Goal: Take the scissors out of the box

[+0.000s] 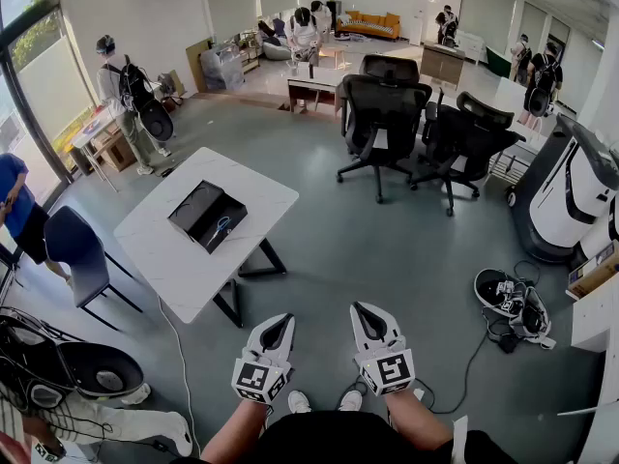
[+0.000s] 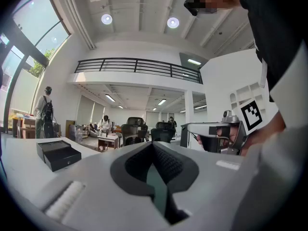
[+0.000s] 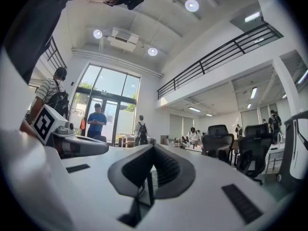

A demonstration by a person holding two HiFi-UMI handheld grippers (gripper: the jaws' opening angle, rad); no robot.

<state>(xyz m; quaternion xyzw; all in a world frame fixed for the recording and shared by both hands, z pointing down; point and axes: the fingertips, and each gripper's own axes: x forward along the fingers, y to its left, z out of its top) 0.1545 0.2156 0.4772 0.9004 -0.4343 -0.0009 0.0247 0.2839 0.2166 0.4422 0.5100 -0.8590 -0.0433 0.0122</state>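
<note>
An open black box (image 1: pixel 198 207) stands on the white table (image 1: pixel 174 259), far ahead and to the left of both grippers. Inside it lies a small thing with bluish loops (image 1: pixel 224 225), the scissors as far as I can tell. The left gripper view shows the same box (image 2: pixel 58 154) on the table's top at the left. My left gripper (image 1: pixel 285 319) and right gripper (image 1: pixel 357 308) are held side by side above the floor, near my body. Both are shut and hold nothing. The box is well out of reach of either one.
Black office chairs (image 1: pixel 384 114) stand beyond the table. A blue chair (image 1: pixel 77 251) is at the table's left. A white machine (image 1: pixel 571 196) is at the right, with a headset and cables (image 1: pixel 511 307) on the floor. Several people stand around the room.
</note>
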